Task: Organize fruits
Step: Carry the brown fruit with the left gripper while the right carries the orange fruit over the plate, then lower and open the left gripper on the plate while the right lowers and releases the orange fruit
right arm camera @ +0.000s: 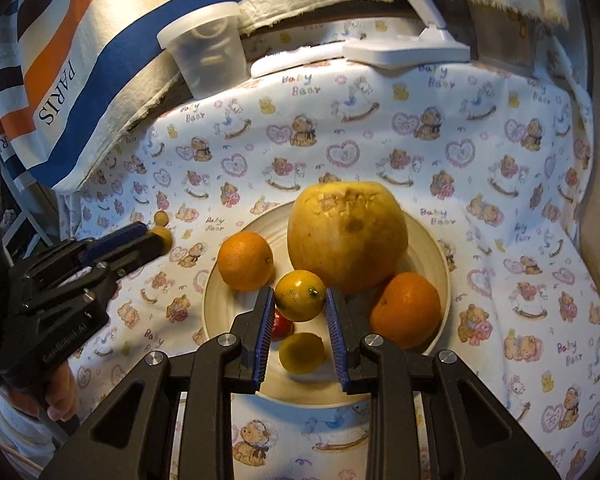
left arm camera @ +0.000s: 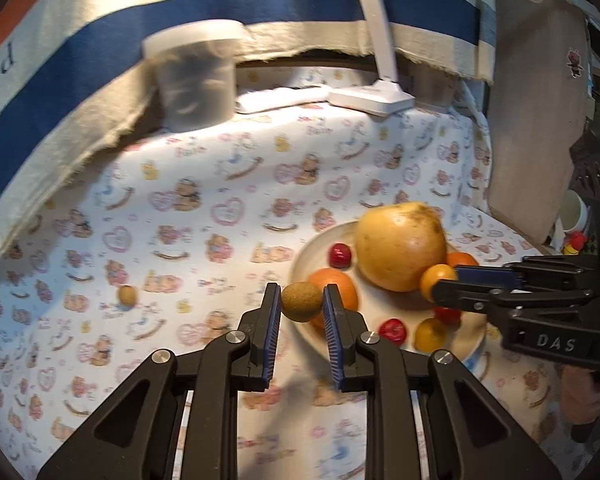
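Left wrist view shows my left claw (left arm camera: 301, 304) clamped on a small brown kiwi (left arm camera: 301, 301), held just at the near-left rim of the plate (left arm camera: 304, 258), so the plate lies ahead and to the right. Over the plate's middle, my right claw (right arm camera: 300, 300) grips a small yellow-orange citrus (right arm camera: 300, 295), the big pomelo (right arm camera: 347, 236) just behind it.

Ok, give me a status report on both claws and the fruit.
Left claw shut on kiwi, just off the plate. Right claw shut on yellow citrus, over plate. One small fruit loose on the cloth. Nothing blocking.
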Available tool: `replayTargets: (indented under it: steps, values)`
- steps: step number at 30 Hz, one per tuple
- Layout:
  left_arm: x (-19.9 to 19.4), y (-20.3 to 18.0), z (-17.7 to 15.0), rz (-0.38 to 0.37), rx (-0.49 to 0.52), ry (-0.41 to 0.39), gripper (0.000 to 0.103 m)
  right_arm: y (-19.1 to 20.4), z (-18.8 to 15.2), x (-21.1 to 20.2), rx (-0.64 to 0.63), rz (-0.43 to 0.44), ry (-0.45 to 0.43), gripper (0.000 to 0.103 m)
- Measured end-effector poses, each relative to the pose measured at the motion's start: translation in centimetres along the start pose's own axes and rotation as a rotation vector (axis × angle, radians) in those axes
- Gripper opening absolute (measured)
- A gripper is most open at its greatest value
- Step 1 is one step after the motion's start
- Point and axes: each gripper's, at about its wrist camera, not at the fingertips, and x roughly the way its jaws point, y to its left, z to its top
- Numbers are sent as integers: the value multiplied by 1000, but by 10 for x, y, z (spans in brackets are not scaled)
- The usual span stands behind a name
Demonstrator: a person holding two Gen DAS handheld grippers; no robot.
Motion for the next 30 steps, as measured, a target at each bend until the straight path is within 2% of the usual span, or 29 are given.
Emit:
replayTargets:
  steps: [7,13,16,30]
  values:
    - [19,-8,-7,-26,-31,42,21,-7,-3,11,37,54,65,27]
    - [27,-10,-13,-42,-31,53,20,-5,-5,14,22,56,81,27]
    - [29,-10,-15,-47,-28,59,16,-3,-5,15,8,50,81,27]
    - [25,-9,-14,-33,-7,40,16,-7,-3,12,11,39,61,27]
